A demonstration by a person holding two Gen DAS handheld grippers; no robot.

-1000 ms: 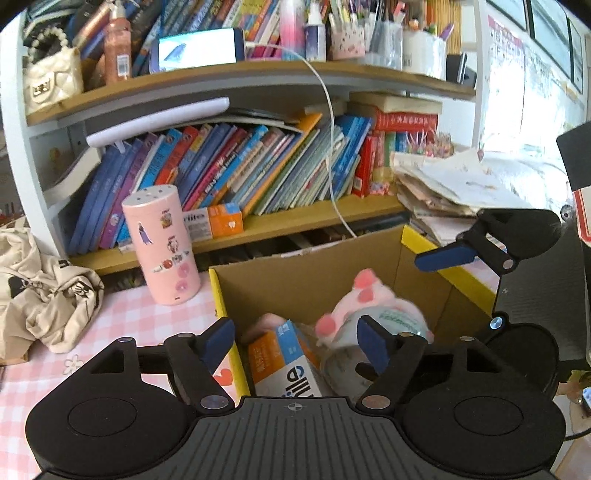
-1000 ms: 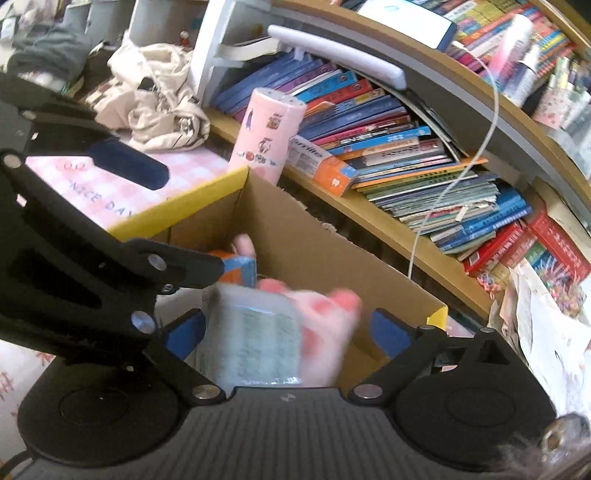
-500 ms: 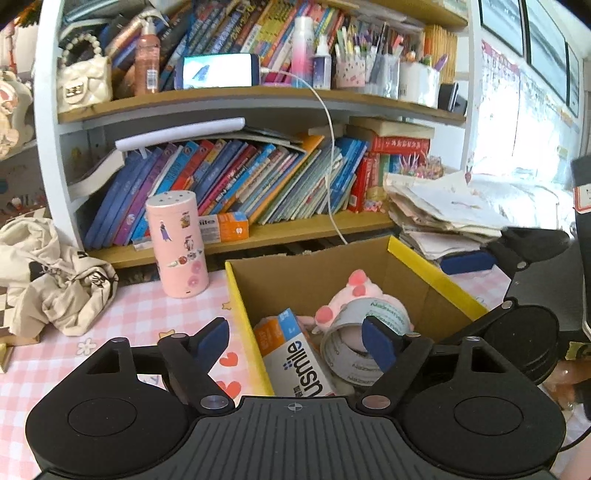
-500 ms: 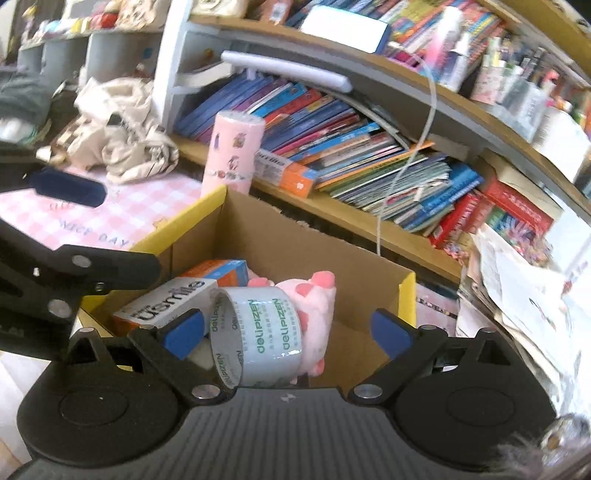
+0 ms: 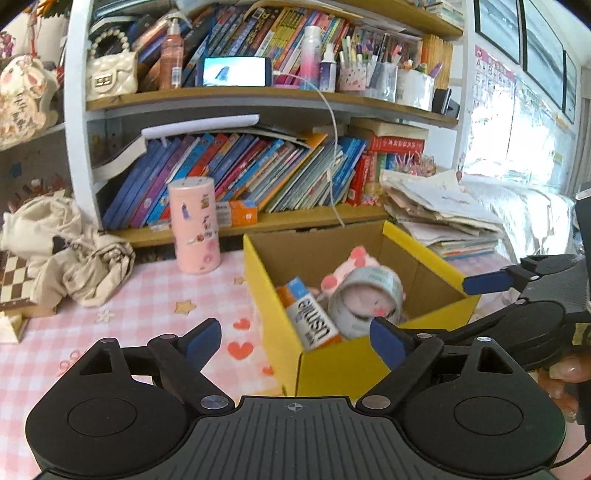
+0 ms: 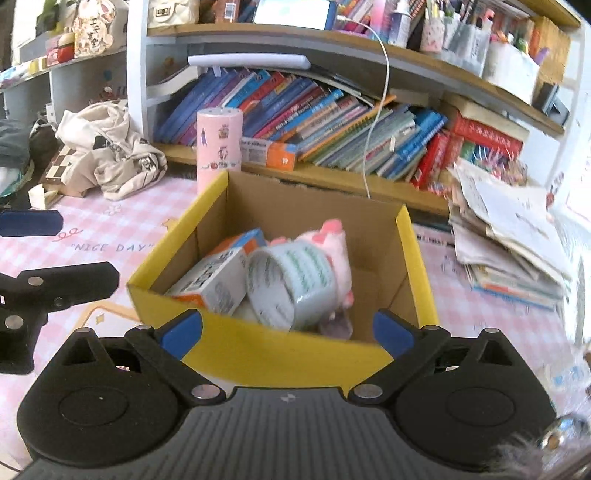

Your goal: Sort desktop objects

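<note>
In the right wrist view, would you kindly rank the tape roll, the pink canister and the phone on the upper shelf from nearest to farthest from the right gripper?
1. Tape roll: inside the yellow box, just ahead of the open right gripper.
2. Pink canister: standing on the desk behind the box, to the left.
3. Phone: up on the top shelf, at the back.

The right gripper (image 6: 287, 332) let go of the roll of tape (image 6: 291, 286), which dropped into the yellow box (image 6: 280, 354) and landed against the pink plush toy (image 6: 334, 245). Both grippers pulled back and up from the box, and the left gripper (image 5: 295, 341) stayed wide open with nothing in it.
</note>
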